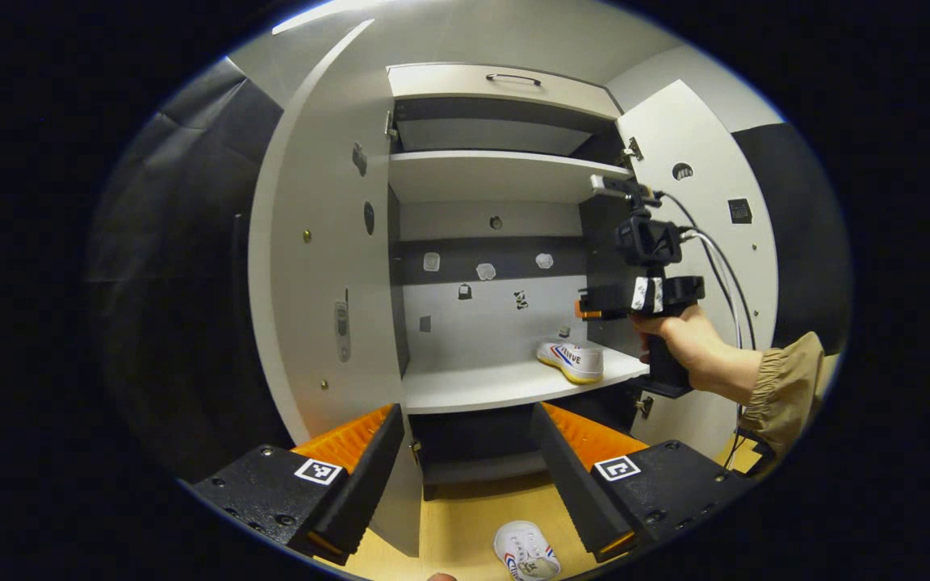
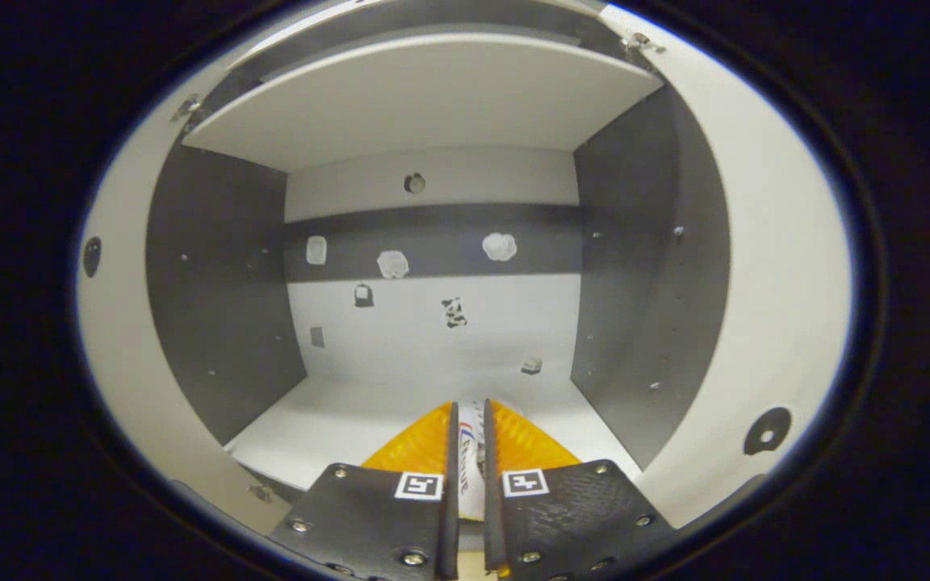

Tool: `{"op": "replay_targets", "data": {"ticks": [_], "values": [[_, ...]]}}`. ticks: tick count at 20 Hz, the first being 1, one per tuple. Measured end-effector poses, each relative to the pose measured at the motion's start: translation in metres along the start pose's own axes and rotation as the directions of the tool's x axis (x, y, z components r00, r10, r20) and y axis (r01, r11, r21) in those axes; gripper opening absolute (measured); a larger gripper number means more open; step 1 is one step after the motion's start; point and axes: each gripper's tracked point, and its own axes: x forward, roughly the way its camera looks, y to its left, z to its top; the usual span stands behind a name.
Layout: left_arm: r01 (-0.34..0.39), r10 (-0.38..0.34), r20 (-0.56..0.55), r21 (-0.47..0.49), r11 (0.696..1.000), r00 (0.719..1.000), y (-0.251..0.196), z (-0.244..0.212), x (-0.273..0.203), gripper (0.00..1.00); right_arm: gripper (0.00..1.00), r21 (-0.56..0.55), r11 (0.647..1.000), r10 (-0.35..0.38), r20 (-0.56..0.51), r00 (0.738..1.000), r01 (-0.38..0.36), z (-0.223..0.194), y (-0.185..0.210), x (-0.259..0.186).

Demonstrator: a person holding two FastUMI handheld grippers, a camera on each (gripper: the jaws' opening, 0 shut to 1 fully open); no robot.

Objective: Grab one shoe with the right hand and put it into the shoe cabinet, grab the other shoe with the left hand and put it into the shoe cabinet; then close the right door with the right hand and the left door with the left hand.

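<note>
The shoe cabinet [image 1: 489,177] stands with both doors swung wide. One white shoe [image 1: 570,360] with striped sides rests on the right part of its lower shelf [image 1: 465,389]. A hand holds my right gripper [image 1: 583,309] just above and in front of that shoe, apart from it. In the right gripper view, my right gripper [image 2: 469,411] is shut to a thin slit, through which a strip of the shoe [image 2: 471,456] shows. The other white shoe [image 1: 525,553] lies on the wooden floor below. My left gripper [image 1: 469,476] hangs open above it, with nothing between its fingers.
The left door [image 1: 320,282] and the right door [image 1: 699,226] flank the opening. An upper shelf [image 1: 497,173] and a drawer with a handle [image 1: 513,79] sit above. The left half of the lower shelf [image 2: 320,420] is bare. Black cloth walls stand on both sides.
</note>
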Motion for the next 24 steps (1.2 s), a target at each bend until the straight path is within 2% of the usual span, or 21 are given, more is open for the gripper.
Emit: {"op": "replay_targets", "data": {"ticks": [2, 5, 6, 7, 8, 9, 11, 12, 13, 14, 15, 20, 21, 22, 24], "values": [[0.016, -0.016, -0.021, 0.013, 1.000, 1.000, -0.007, -0.012, 0.004, 0.98, 0.26, -0.001, 1.000, 0.013, 0.045, 0.999, -0.013, 0.015, 0.001, -0.036], [0.036, -0.035, -0.088, 0.015, 0.999, 0.996, -0.017, -0.045, 0.010, 0.98, 0.31, -0.014, 1.000, 0.021, 0.110, 0.994, -0.020, 0.036, 0.000, -0.086], [0.040, -0.039, -0.121, 0.011, 0.999, 0.992, -0.019, -0.059, 0.012, 0.98, 0.26, -0.009, 1.000, 0.018, 0.126, 0.992, -0.017, 0.040, -0.003, -0.098], [0.046, -0.045, -0.155, 0.006, 0.999, 0.987, -0.023, -0.075, 0.014, 0.98, 0.29, -0.005, 1.000, 0.018, 0.143, 0.990, -0.018, 0.045, -0.004, -0.109], [0.053, -0.052, -0.195, 0.002, 0.999, 0.979, -0.026, -0.094, 0.016, 0.98, 0.36, 0.002, 1.000, 0.010, 0.157, 0.988, -0.011, 0.049, -0.009, -0.122], [0.062, -0.061, -0.234, -0.002, 0.998, 0.970, -0.028, -0.114, 0.016, 0.98, 0.39, 0.010, 1.000, 0.008, 0.172, 0.985, -0.010, 0.054, -0.012, -0.134], [0.081, -0.081, -0.326, -0.013, 0.997, 0.942, -0.038, -0.156, 0.018, 0.98, 0.57, 0.011, 1.000, -0.003, 0.202, 0.979, 0.001, 0.061, -0.018, -0.155], [0.091, -0.092, -0.377, -0.021, 0.996, 0.922, -0.042, -0.175, 0.017, 0.98, 0.58, 0.009, 1.000, -0.009, 0.215, 0.977, 0.007, 0.064, -0.021, -0.164], [0.097, -0.101, -0.427, -0.032, 0.995, 0.899, -0.048, -0.197, 0.013, 0.98, 0.65, 0.003, 1.000, -0.016, 0.227, 0.974, 0.015, 0.067, -0.024, -0.172], [0.099, -0.109, -0.476, -0.046, 0.994, 0.873, -0.051, -0.218, 0.011, 0.98, 0.65, -0.003, 1.000, -0.025, 0.238, 0.971, 0.026, 0.070, -0.028, -0.180], [0.102, -0.119, -0.527, -0.062, 0.993, 0.841, -0.056, -0.241, 0.009, 0.99, 0.69, -0.003, 0.999, -0.031, 0.244, 0.969, 0.032, 0.072, -0.031, -0.187], [0.058, -0.142, -0.725, -0.140, 0.988, 0.673, -0.064, -0.339, -0.011, 1.00, 0.69, -0.006, 0.998, -0.059, 0.262, 0.963, 0.063, 0.081, -0.044, -0.206], [0.044, -0.149, -0.745, -0.159, 0.986, 0.650, -0.066, -0.354, -0.014, 1.00, 0.65, -0.006, 0.997, -0.068, 0.260, 0.963, 0.072, 0.080, -0.048, -0.208], [0.035, -0.161, -0.761, -0.179, 0.983, 0.628, -0.068, -0.364, -0.016, 1.00, 0.69, -0.008, 0.996, -0.078, 0.258, 0.963, 0.083, 0.079, -0.052, -0.209], [0.019, -0.178, -0.786, -0.208, 0.978, 0.592, -0.072, -0.382, -0.020, 0.99, 0.69, -0.017, 0.994, -0.098, 0.248, 0.964, 0.105, 0.073, -0.060, -0.211]]}}
